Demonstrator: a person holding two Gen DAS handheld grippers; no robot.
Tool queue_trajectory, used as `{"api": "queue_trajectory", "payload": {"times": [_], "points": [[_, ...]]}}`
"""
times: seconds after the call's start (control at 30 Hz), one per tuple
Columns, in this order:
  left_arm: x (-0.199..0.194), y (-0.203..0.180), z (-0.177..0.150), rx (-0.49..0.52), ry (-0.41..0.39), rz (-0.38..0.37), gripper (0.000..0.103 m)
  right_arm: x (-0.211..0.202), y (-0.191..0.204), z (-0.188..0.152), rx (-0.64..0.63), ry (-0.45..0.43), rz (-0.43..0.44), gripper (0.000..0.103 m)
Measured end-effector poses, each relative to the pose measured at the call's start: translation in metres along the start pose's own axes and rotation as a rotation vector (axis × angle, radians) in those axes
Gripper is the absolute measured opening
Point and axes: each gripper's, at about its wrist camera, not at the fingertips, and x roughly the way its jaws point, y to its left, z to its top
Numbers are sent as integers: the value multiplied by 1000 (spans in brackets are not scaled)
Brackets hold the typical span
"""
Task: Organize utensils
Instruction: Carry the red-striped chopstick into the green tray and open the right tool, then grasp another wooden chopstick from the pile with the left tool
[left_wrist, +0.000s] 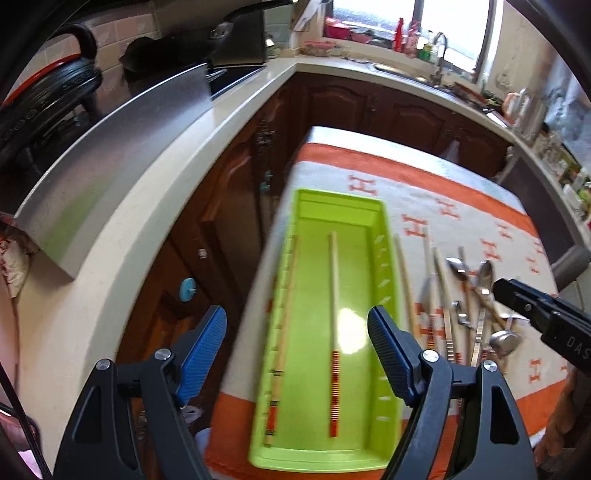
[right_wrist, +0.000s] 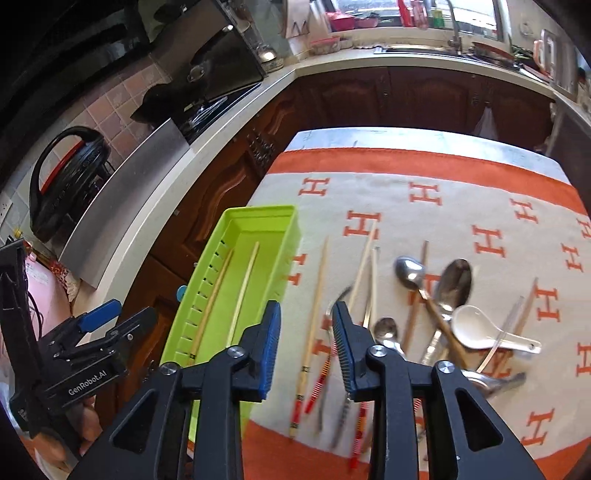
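I have both grippers — left gripper (left_wrist: 295, 354), right gripper (right_wrist: 306, 345) — released and empty, so I'd pinch the thin, light, slippery chopsticks (right_wrist: 314, 317) beside the green tray (right_wrist: 207, 302) at mid-shaft.

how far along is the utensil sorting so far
Done: two chopsticks lie in the green tray. In hand: nothing; the left gripper and right gripper are both open and empty. Left: loose chopsticks, metal spoons and a white ceramic spoon on the cloth.
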Motion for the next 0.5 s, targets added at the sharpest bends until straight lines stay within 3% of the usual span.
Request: {"api": "queue_trajectory", "payload": {"times": [0.1, 0.2, 0.43, 0.5], "points": [[-4, -18, -2, 22, -18, -65, 78, -14, -14, -7, -3, -3, -53, 38], [-1, -40, -3, 52, 27, -112, 78, -24, -32, -16, 3, 8, -119, 43], [18, -76, -14, 24, 148, -206, 78, -35, -66, -35, 63, 15, -122, 43], [25, -84, -20, 42, 166, -193, 70, -36, -73, -40, 66, 13, -123, 43]]}}
